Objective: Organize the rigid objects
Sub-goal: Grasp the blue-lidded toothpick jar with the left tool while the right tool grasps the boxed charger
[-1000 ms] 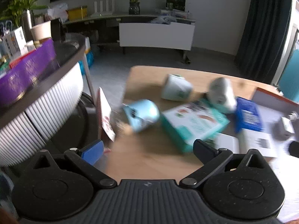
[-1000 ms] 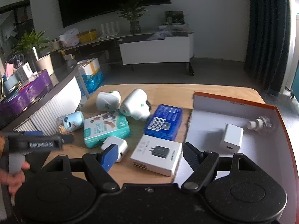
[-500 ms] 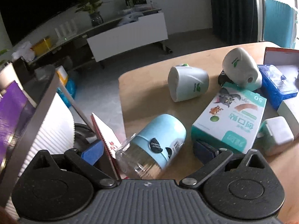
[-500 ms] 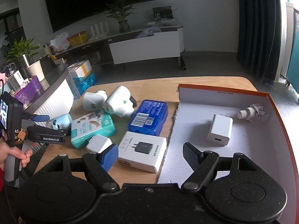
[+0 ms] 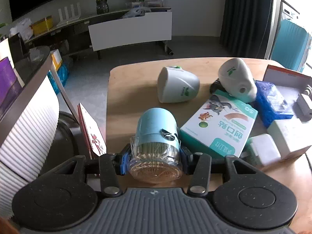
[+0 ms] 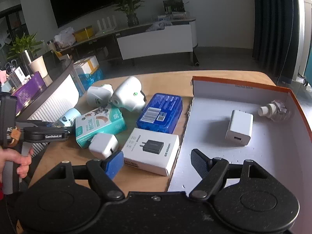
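clearly left gripper (image 5: 155, 157) jaws clamp toothpick jar (image 5: 156, 136); right gripper (image 6: 157, 161) jaws apart; "genrobot.ai" legible.

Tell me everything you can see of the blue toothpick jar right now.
The toothpick jar is a small cylinder with a matte light-blue plastic cap bearing a dark oval sticker, and a clear body packed with wooden toothpicks, wrapped in crinkled film. It lies on its side on the wooden table, clear end toward the camera, beside the teal box. The left gripper is shut on it, its blue pads pressing both sides of the clear body. From the right wrist view only the cap shows.
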`<state>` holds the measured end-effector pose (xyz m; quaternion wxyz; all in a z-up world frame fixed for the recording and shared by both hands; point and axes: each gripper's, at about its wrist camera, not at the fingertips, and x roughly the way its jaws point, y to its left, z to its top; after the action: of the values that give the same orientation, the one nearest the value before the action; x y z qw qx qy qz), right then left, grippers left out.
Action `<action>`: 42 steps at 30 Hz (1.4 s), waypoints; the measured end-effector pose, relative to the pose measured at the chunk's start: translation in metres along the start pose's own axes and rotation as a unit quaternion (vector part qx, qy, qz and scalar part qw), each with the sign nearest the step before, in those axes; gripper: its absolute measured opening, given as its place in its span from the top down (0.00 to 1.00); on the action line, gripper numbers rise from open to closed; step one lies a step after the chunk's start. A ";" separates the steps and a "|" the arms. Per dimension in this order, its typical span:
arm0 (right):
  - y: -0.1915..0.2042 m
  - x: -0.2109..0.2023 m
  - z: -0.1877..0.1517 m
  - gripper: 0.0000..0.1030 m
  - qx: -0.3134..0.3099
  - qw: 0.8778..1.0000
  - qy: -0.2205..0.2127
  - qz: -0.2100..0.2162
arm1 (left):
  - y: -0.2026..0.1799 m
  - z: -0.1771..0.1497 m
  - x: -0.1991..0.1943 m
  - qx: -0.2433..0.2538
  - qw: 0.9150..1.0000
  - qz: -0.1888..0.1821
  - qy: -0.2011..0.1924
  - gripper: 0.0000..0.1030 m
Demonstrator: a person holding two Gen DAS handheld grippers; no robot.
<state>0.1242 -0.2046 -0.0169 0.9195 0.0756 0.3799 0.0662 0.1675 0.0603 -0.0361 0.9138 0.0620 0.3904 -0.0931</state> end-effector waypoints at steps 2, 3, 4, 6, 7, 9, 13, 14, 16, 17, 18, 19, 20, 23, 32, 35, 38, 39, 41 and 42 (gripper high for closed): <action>-0.001 0.000 0.000 0.13 0.001 1.000 0.002 -0.001 | -0.002 -0.002 -0.007 -0.015 1.000 0.000 -0.002 0.52; -0.002 0.001 0.000 0.13 0.001 1.000 0.003 0.000 | -0.003 -0.004 -0.011 -0.022 1.000 -0.001 -0.004 0.52; -0.002 0.001 -0.001 0.13 -0.001 1.000 0.004 0.001 | -0.005 -0.007 -0.015 -0.031 1.000 -0.003 -0.004 0.52; -0.002 0.004 -0.001 0.13 -0.011 1.000 0.006 0.004 | -0.006 -0.009 -0.020 -0.045 0.999 -0.007 -0.004 0.52; -0.001 0.006 -0.001 0.13 -0.024 1.000 0.008 0.010 | -0.007 -0.011 -0.023 -0.052 0.999 -0.011 -0.006 0.52; 0.000 0.010 0.002 0.13 -0.061 0.998 0.010 0.022 | -0.011 -0.016 -0.030 -0.061 0.998 -0.017 -0.007 0.52; 0.001 0.017 0.011 0.13 -0.144 0.989 0.012 0.036 | -0.015 -0.023 -0.035 -0.069 0.997 -0.021 -0.004 0.52; 0.001 0.019 0.014 0.12 -0.161 0.986 0.016 0.042 | -0.016 -0.023 -0.033 -0.069 0.997 -0.021 0.000 0.52; 0.002 0.026 0.020 0.12 -0.193 0.979 0.025 0.054 | -0.014 -0.022 -0.029 -0.066 0.998 -0.020 0.000 0.51; 0.002 0.029 0.021 0.12 -0.206 0.976 0.030 0.058 | -0.013 -0.020 -0.027 -0.067 0.998 -0.021 0.000 0.51; 0.003 0.033 0.024 0.12 -0.219 0.973 0.036 0.065 | -0.012 -0.020 -0.025 -0.067 0.998 -0.021 -0.001 0.52; 0.003 0.037 0.025 0.12 -0.229 0.970 0.042 0.072 | -0.012 -0.019 -0.024 -0.065 0.998 -0.020 -0.003 0.52; 0.004 0.041 0.026 0.12 -0.238 0.967 0.049 0.080 | -0.013 -0.019 -0.022 -0.062 0.998 -0.019 -0.005 0.52; 0.008 0.054 0.030 0.12 -0.261 0.959 0.064 0.092 | -0.014 -0.019 -0.017 -0.057 0.998 -0.016 -0.010 0.50; 0.020 0.075 0.026 0.13 -0.259 0.959 0.078 0.090 | -0.015 -0.024 -0.022 -0.063 0.998 -0.008 -0.018 0.54; 0.019 0.066 0.023 0.31 -0.229 0.967 0.065 0.090 | -0.012 -0.025 -0.029 -0.086 0.996 -0.018 -0.019 0.54; 0.018 0.058 0.016 0.31 -0.205 0.974 0.058 0.077 | -0.016 -0.024 -0.039 -0.088 0.996 -0.017 -0.031 0.54; 0.017 0.054 0.015 0.31 -0.193 0.977 0.055 0.074 | -0.018 -0.025 -0.042 -0.089 0.995 -0.017 -0.035 0.54; 0.016 0.043 0.013 0.31 -0.168 0.983 0.040 0.068 | -0.021 -0.028 -0.049 -0.099 0.994 -0.021 -0.039 0.54; 0.015 0.036 0.013 0.31 -0.156 0.985 0.032 0.066 | -0.022 -0.030 -0.052 -0.102 0.994 -0.024 -0.040 0.54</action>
<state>0.1579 -0.1846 -0.0299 0.9011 -0.0461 0.3880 0.1881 0.1064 0.0503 -0.0199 0.9279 -0.0445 0.3619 -0.0775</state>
